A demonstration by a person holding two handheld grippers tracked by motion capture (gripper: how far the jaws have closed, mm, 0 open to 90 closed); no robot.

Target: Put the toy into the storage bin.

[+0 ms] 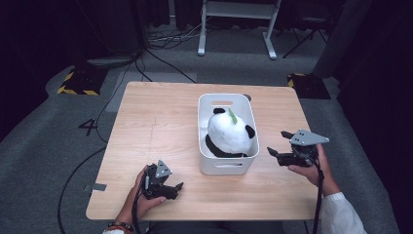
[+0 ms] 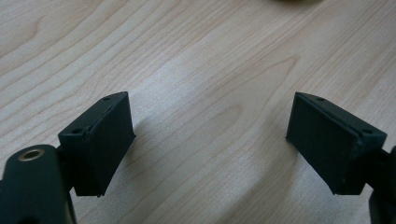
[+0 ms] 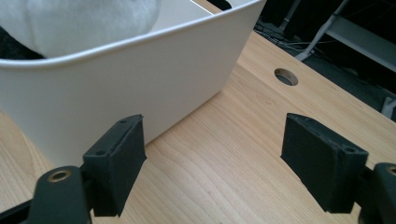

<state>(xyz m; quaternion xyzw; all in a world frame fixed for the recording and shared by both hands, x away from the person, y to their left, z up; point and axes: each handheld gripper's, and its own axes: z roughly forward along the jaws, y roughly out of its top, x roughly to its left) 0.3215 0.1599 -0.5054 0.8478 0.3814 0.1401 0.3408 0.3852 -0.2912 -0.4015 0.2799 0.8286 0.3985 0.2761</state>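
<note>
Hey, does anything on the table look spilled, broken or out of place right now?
Nothing stands out. The plush panda sits inside the white bin, which stands upright on the table; nothing is spilled.

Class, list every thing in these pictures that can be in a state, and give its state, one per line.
white bin: upright on the table, holding the toy.
panda plush toy: lying inside the bin, untouched.
left gripper: open, empty, low over bare wood.
right gripper: open, empty, beside the bin's right wall, not touching it.
table: bearing the bin.
</note>
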